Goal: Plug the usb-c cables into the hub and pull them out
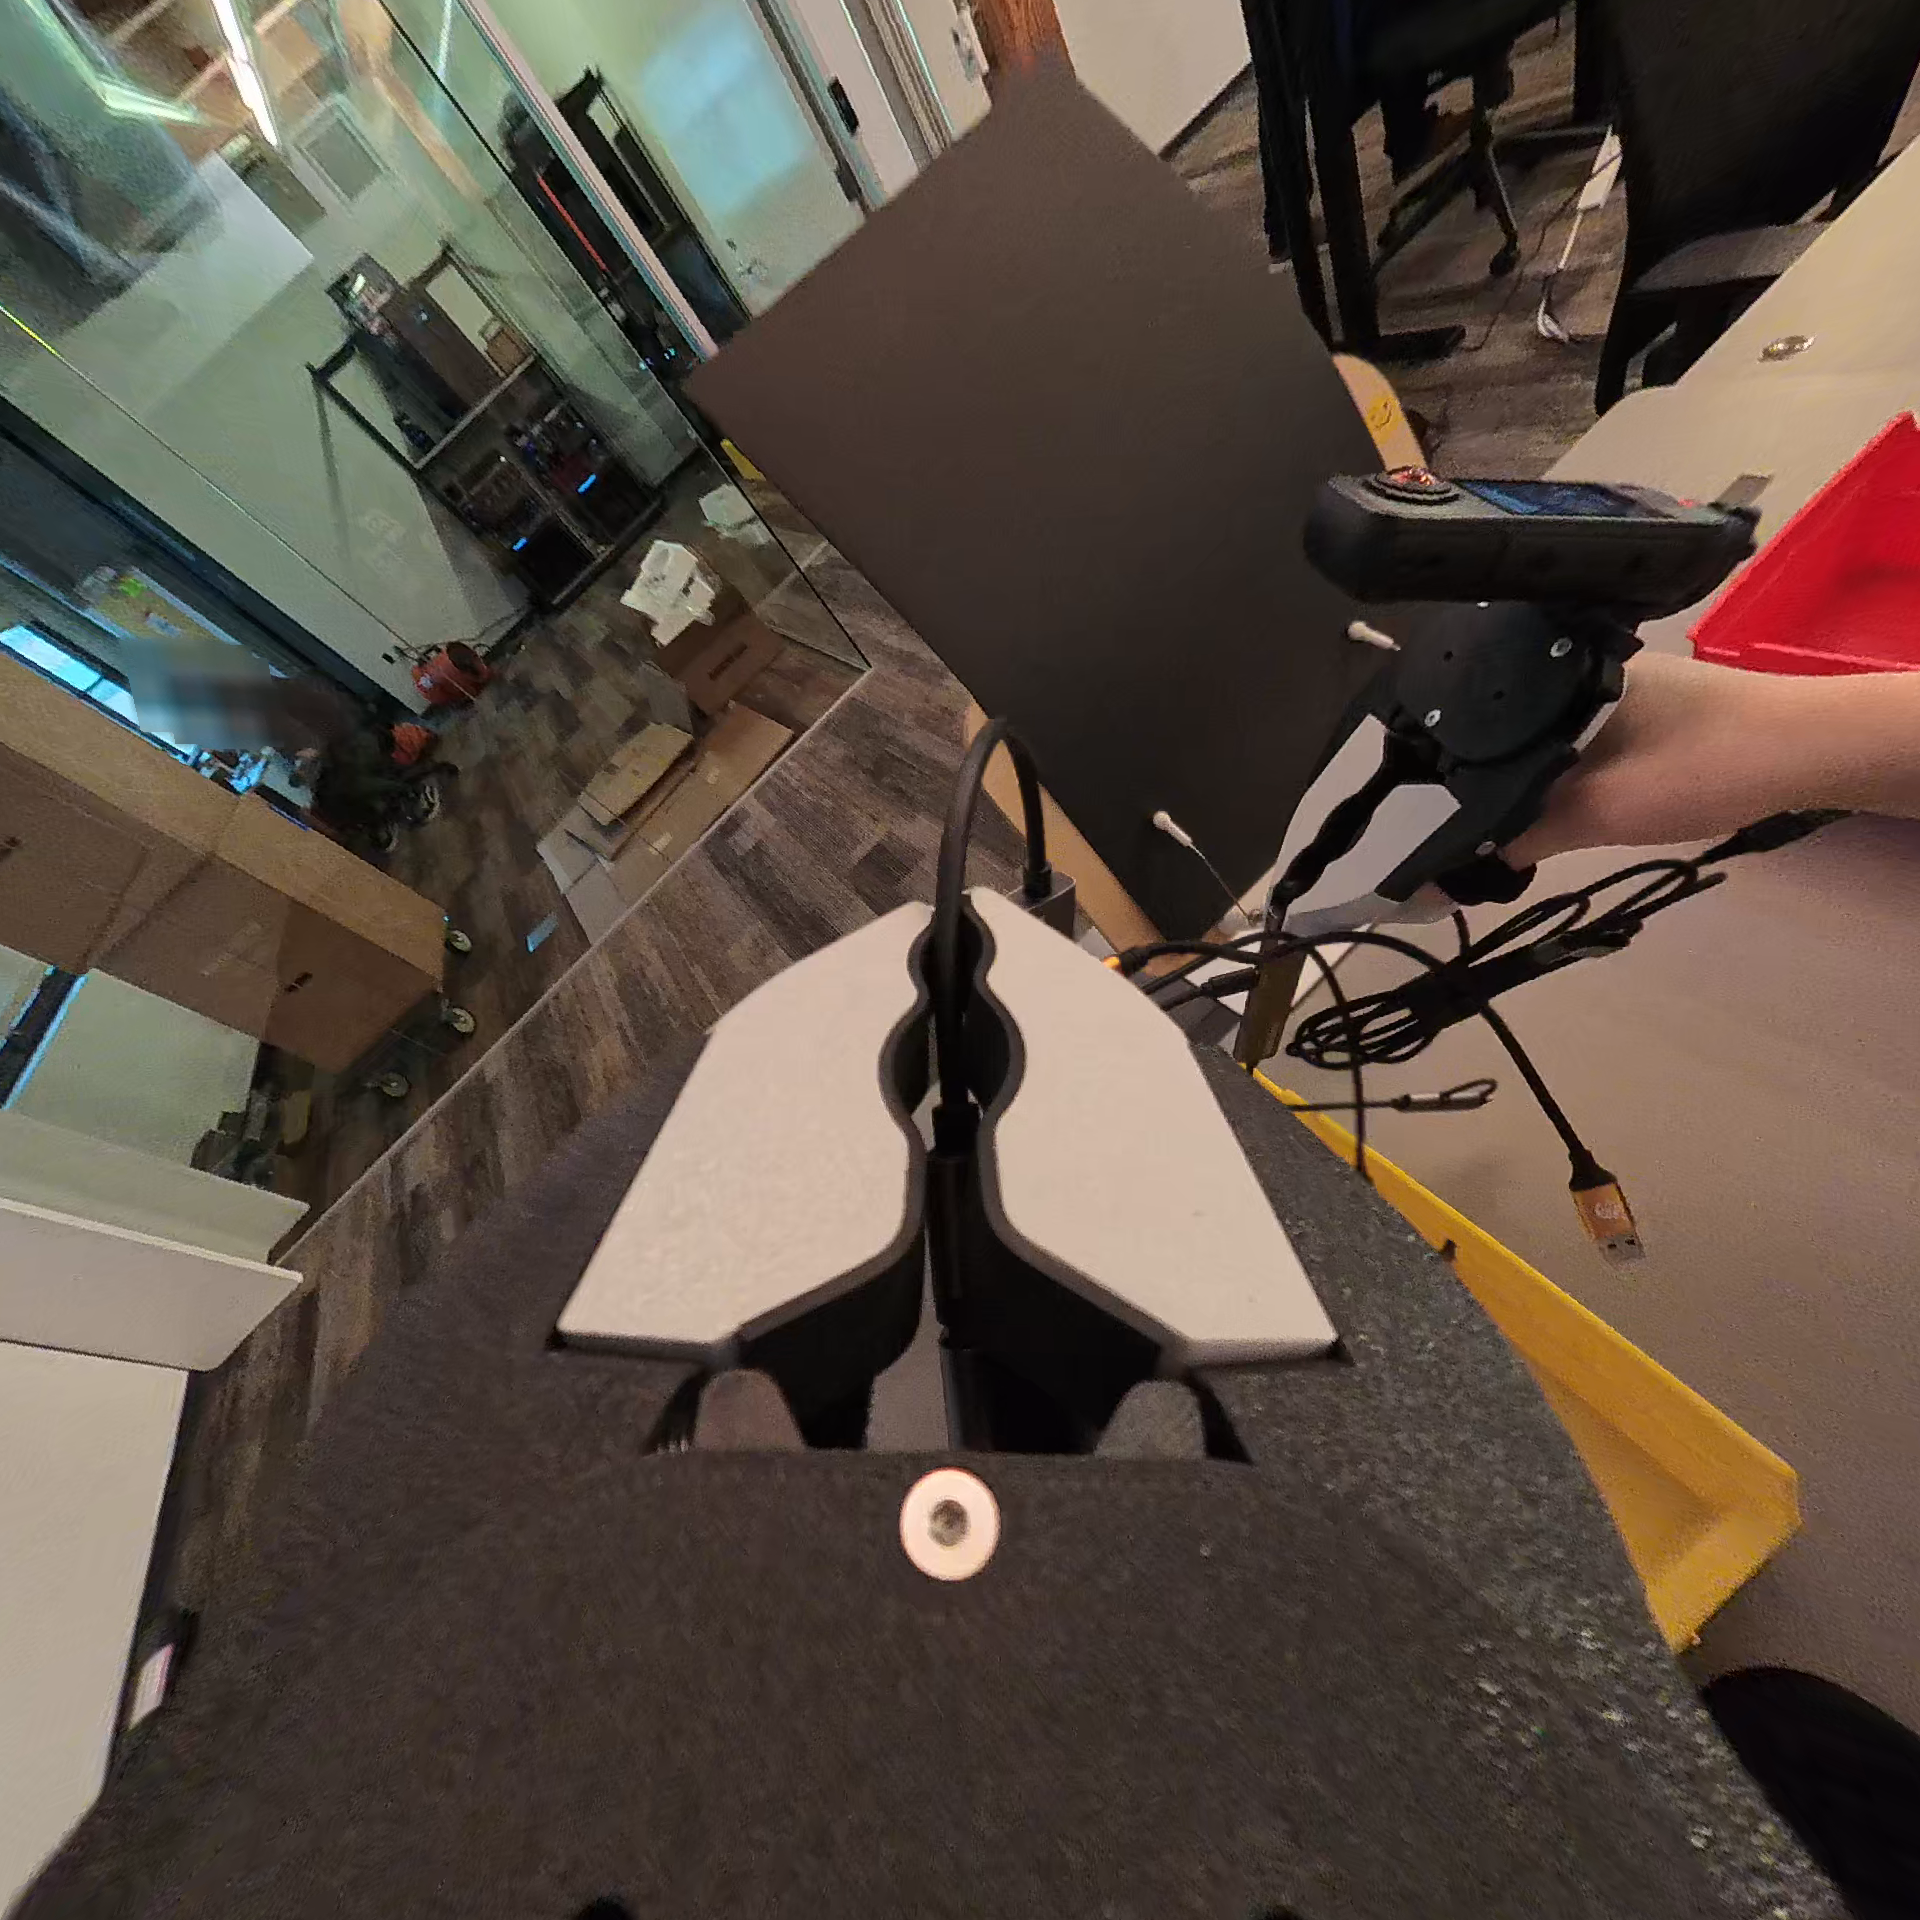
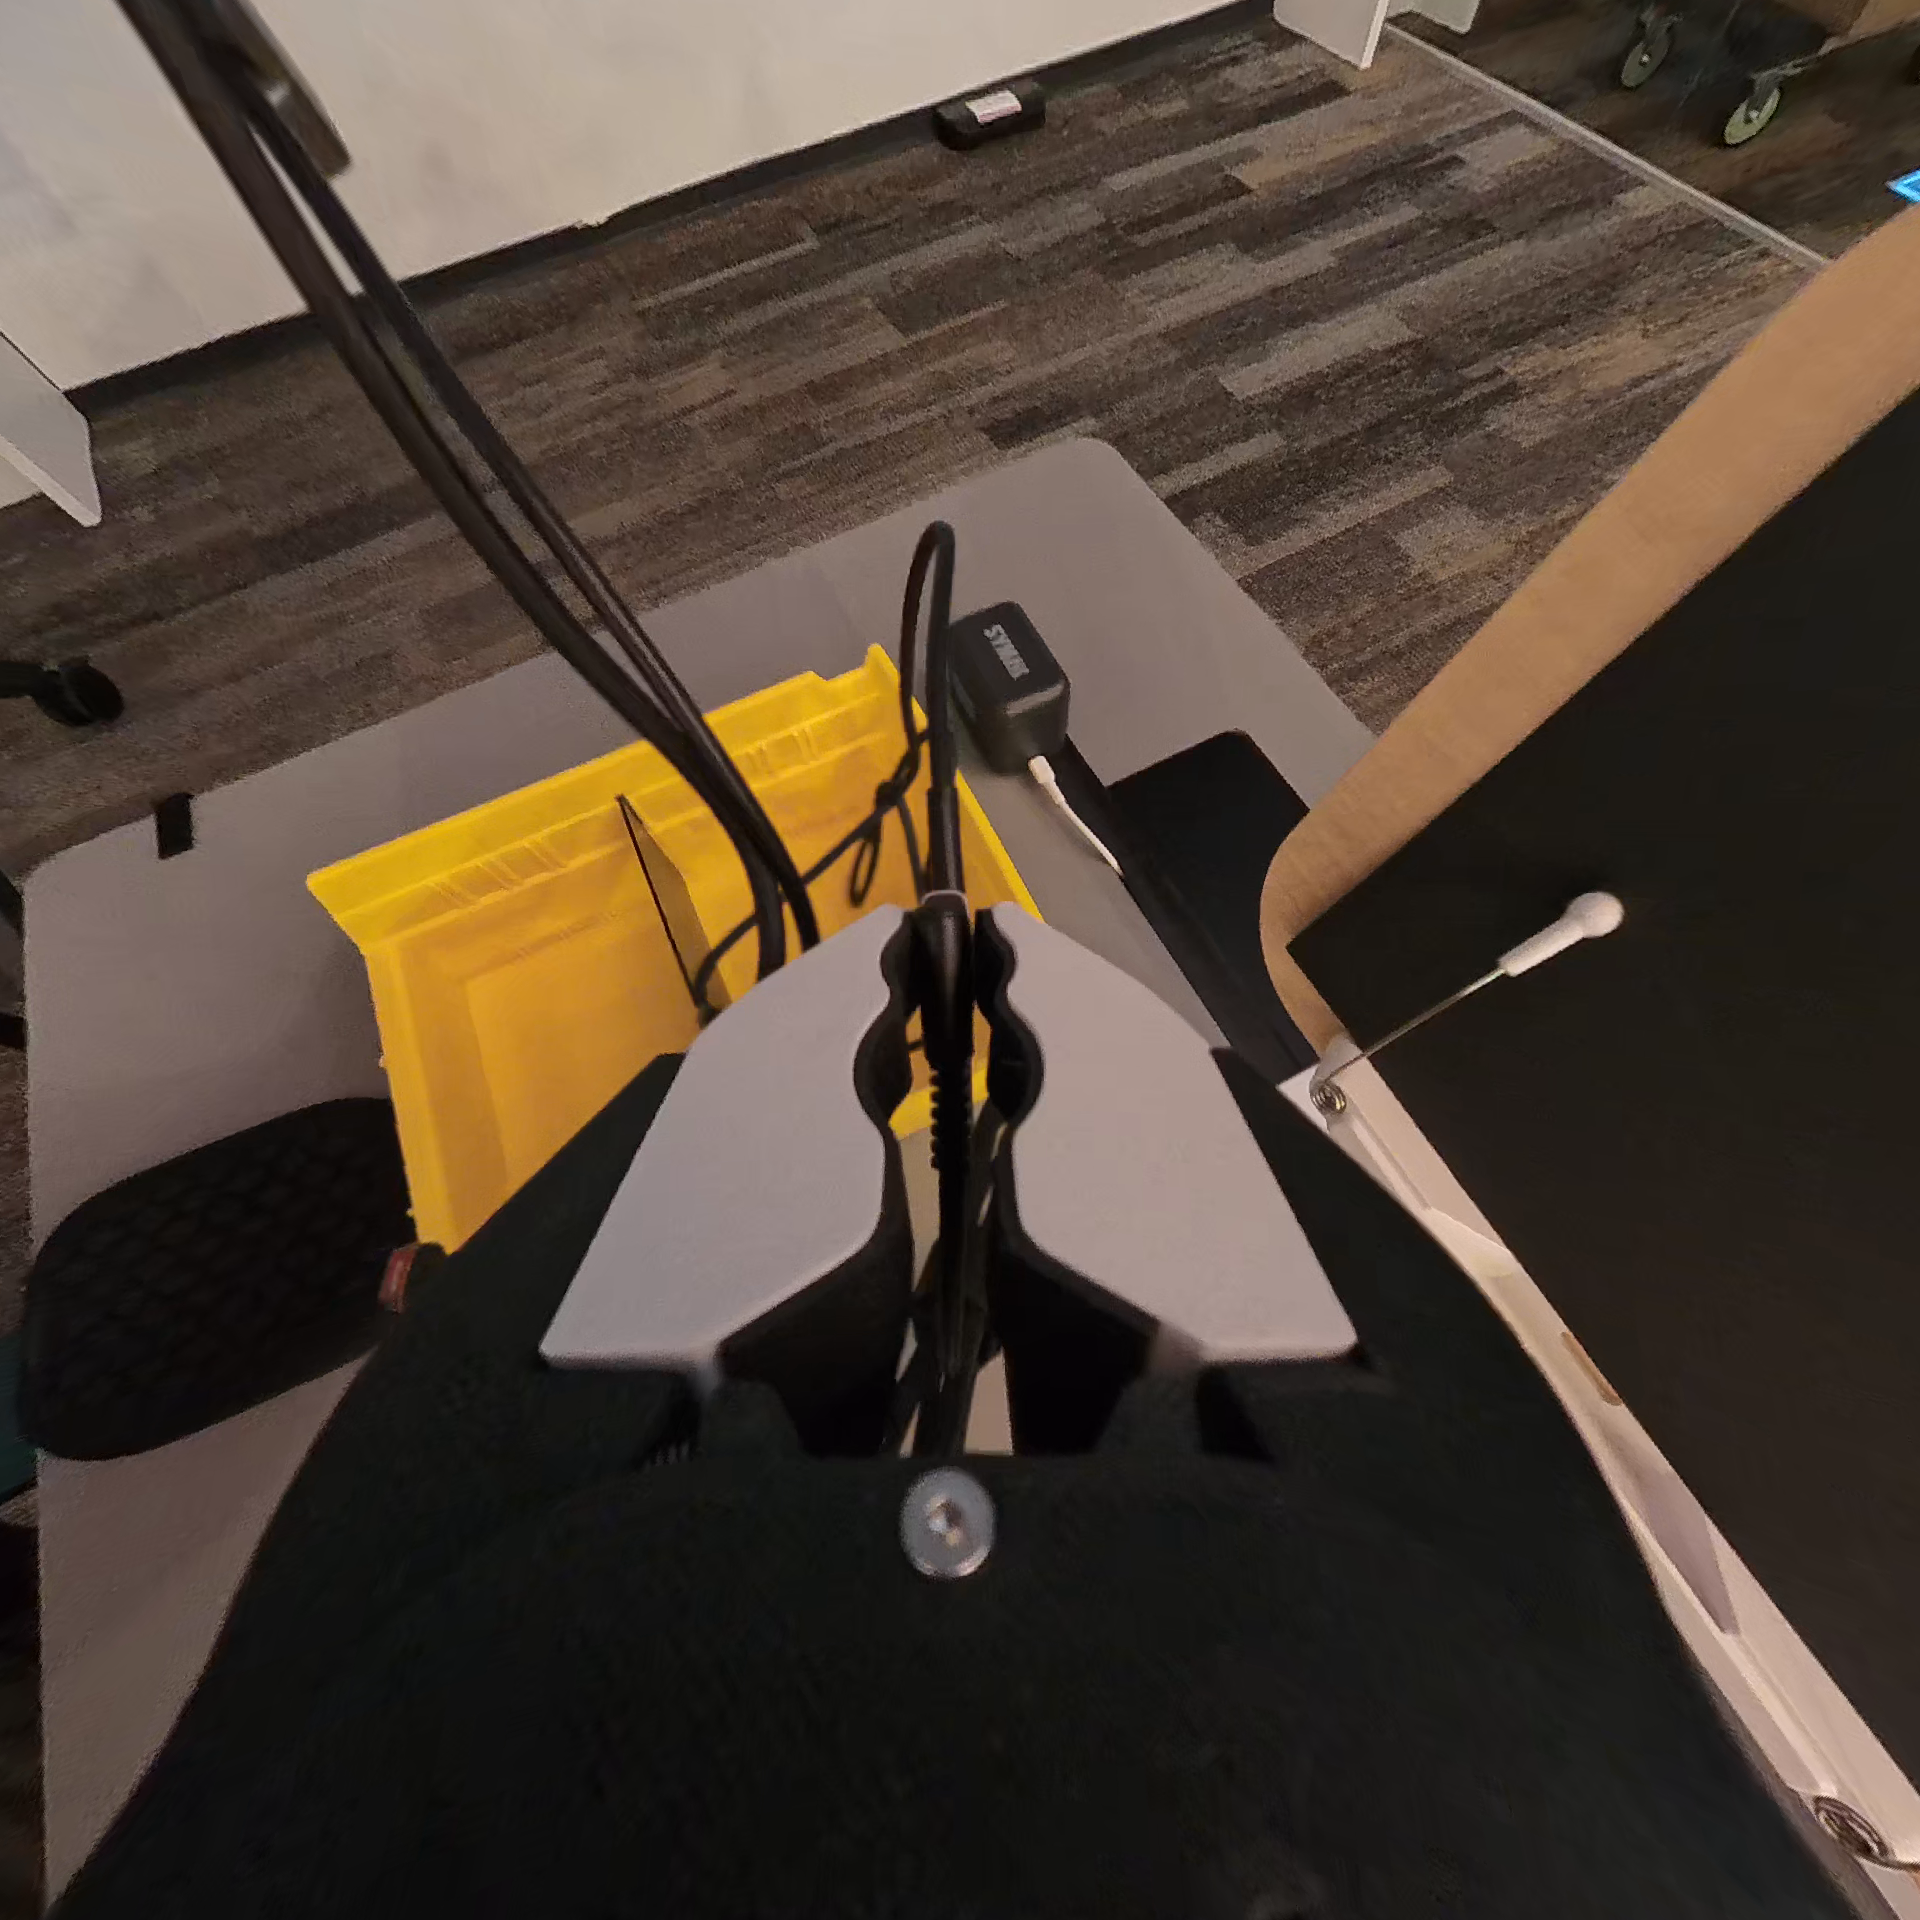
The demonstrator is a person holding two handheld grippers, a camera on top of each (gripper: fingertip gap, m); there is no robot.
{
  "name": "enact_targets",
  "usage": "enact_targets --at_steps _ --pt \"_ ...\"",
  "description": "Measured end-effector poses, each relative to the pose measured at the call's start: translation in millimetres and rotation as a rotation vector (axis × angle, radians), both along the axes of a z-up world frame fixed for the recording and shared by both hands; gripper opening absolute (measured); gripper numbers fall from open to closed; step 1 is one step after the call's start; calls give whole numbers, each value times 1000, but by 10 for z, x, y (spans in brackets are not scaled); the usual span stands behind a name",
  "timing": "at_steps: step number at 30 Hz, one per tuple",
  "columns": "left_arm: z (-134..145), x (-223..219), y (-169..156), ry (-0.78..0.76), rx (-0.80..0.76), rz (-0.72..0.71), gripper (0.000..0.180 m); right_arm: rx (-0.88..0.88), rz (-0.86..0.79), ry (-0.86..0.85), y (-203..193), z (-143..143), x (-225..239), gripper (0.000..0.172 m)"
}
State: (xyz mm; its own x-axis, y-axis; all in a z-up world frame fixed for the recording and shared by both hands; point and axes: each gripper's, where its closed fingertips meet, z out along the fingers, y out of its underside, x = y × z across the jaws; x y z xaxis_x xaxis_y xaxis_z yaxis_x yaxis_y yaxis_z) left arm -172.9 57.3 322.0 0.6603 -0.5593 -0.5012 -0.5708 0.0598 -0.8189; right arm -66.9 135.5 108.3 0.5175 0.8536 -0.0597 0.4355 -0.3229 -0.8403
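Two cables gripped: one per gripper.
Hub (image 1: 1055, 896): grey block, frame centre, behind left fingertips; its black lead (image 1: 971, 821) is clamped by the left gripper (image 1: 951, 940).
Right gripper (image 2: 943, 935): jaws pinched on a black cable plug (image 2: 940, 940), centre frame, above yellow bin (image 2: 540, 997).
Risk: plug could tilt between pads under cable drag, and so miss a port.
Counted: one hub, one yellow bin, one red bin (image 1: 1839, 582), one black charger (image 2: 1013, 686).
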Motion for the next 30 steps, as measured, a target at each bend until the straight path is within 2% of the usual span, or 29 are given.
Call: enact_targets --at_steps 10,15,20,24,27,30 --pt "516 -153 -343 -82 59 -8 0 -11 61 164 -120 562 -269 10" --pt "635 -192 -483 -85 55 -3 0 2 82 213 -88 821 -541 10" --pt "652 -206 -589 -51 58 9 0 -11 89 145 -21 637 -688 10" --pt "641 -220 -639 -49 50 10 0 -30 64 84 81 305 -623 10" --pt "609 -237 -657 -41 47 14 0 -70 66 135 94 200 -513 10" --pt "550 -248 -654 -23 39 20 0 -26 124 241 45 282 -374 10"
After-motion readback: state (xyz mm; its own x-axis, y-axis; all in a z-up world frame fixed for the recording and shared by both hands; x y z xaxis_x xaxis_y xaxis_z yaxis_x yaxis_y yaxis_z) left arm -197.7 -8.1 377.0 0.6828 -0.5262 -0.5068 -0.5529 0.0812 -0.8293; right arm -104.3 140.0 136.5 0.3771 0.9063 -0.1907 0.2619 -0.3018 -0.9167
